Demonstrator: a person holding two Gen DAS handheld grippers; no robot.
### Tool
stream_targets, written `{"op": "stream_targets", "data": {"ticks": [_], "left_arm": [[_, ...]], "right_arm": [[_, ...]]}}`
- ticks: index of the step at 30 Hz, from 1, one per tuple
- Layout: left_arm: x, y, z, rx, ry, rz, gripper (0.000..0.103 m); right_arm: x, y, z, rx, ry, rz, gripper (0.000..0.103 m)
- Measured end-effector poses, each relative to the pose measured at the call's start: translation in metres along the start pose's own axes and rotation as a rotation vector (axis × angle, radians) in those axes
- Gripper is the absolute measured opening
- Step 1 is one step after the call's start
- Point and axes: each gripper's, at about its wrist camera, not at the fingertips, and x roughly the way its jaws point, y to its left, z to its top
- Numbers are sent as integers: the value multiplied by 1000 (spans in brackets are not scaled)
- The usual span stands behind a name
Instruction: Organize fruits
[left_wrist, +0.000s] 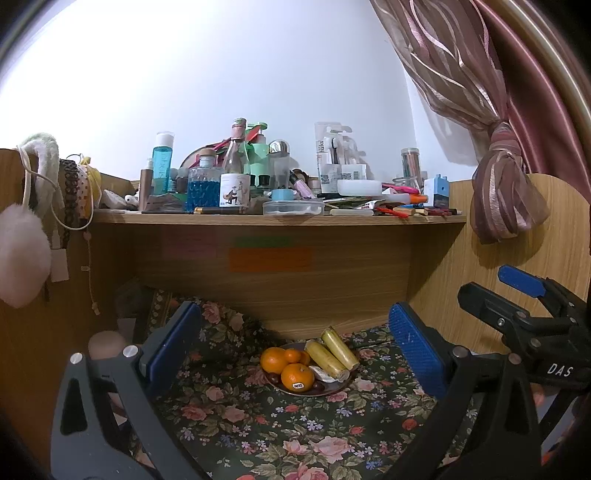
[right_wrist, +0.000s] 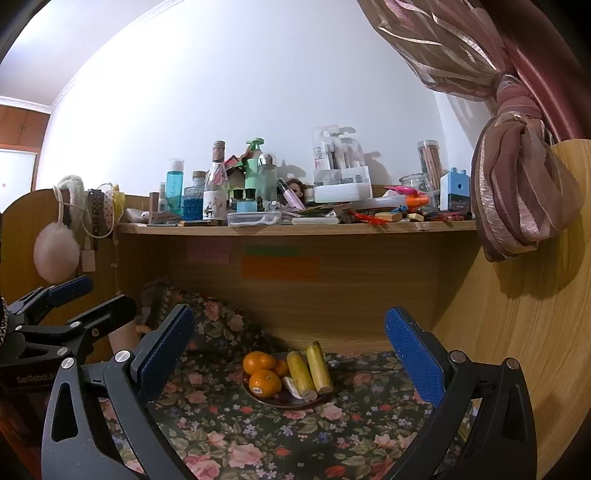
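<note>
Both tools held above a floral cloth (left_wrist: 258, 435), pointed at a dark plate (left_wrist: 334, 387) of fruit at the back of the desk, just before the wooden back panel (left_wrist: 295, 295).

Left gripper (left_wrist: 291, 350): jaws spread wide, blue pads facing each other, nothing between them but air. Plate seen through the gap, well beyond the fingertips and a little right of centre. No contact with any fruit.

Right gripper (right_wrist: 290, 352): jaws likewise wide apart, empty. Plate again framed between the two pads, ahead of the tips, slightly left of centre. Visible too at the right edge of the left wrist view, beside the left tool.

On the plate: a large orange (left_wrist: 273, 360) at the rear left, a stickered orange (left_wrist: 297, 376) in front of it, a smaller orange (left_wrist: 292, 355) tucked behind and between. Two yellow-green stalk pieces (left_wrist: 334, 354), possibly sugarcane, lying side by side on the right half, angled toward the back, touching each other and just beside the oranges. Something pale (left_wrist: 325, 374) wedged between the stickered orange and the nearer stalk; kind not clear. Small dark round fruits (left_wrist: 273, 377) near the plate's rim, too dim to name.

Above, a shelf (left_wrist: 280, 218) crowded with bottles and jars; a knotted curtain (left_wrist: 506, 184) hanging at the right.
</note>
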Motion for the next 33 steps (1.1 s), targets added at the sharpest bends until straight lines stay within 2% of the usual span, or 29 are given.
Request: {"op": "stream_targets", "data": {"ticks": [23,33], "left_arm": [[5,1,0,-17,19,-15,103],[12,5,-5,-26,36,-12,103]], "right_arm": [[0,1,2,10,-12,-1,103],[11,2,-1,13,13,0,103]]}}
